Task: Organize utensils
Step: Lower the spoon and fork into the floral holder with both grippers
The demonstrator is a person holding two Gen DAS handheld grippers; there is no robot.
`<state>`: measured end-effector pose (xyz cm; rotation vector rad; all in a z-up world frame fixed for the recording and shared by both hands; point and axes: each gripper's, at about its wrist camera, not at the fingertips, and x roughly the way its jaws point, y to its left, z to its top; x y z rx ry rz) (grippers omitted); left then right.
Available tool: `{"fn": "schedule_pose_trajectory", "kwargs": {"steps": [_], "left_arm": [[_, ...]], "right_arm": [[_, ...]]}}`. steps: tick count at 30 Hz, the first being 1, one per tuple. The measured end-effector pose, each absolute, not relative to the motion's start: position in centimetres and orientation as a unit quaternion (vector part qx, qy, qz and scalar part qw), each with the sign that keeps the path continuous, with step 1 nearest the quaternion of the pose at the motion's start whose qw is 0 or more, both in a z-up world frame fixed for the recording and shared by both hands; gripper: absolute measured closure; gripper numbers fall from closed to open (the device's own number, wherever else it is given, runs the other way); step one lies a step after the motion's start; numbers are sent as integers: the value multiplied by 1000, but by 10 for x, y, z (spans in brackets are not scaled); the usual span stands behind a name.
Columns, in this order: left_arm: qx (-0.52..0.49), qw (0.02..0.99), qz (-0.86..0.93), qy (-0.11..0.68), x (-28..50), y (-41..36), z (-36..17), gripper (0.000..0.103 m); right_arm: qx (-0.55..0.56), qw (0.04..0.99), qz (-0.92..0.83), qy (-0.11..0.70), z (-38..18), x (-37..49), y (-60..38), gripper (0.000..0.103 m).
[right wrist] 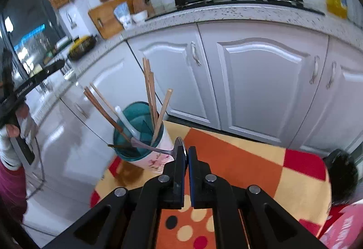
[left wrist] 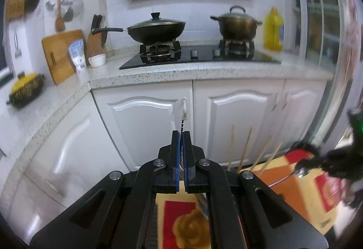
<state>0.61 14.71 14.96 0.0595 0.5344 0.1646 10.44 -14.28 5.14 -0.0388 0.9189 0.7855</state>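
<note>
A teal-rimmed utensil holder (right wrist: 138,122) with a floral white body stands on a checked orange, yellow and red cloth (right wrist: 238,158). It holds several wooden chopsticks (right wrist: 150,94) and a white spoon (right wrist: 126,120). My right gripper (right wrist: 186,149) is shut on the bowl of a metal spoon (right wrist: 156,148), whose handle reaches left across the holder's rim. My left gripper (left wrist: 181,133) is shut on a thin dark stick (left wrist: 182,124) that pokes out above its tips. In the left wrist view the chopsticks (left wrist: 245,149) rise to its right, and the right gripper (left wrist: 315,164) carries the spoon (left wrist: 300,172) at the far right.
White cabinet doors (right wrist: 261,81) stand behind the holder. On the speckled counter (left wrist: 204,72) above them are a lidded wok (left wrist: 156,29), a pot (left wrist: 237,24), a yellow bottle (left wrist: 273,29) and a cutting board (left wrist: 61,54). A person's hand (right wrist: 12,130) holds the left gripper's body.
</note>
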Motion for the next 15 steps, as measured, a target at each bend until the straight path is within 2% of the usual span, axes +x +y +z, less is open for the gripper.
{"fn": "schedule_pose_trajectory", "kwargs": {"steps": [8, 15], "left_arm": [[59, 951, 88, 290, 25, 131, 96, 103], [17, 943, 78, 322, 32, 132, 73, 102]], "right_arm": [[-119, 809, 372, 440, 43, 104, -93, 100], [-149, 804, 388, 424, 40, 96, -49, 99]]}}
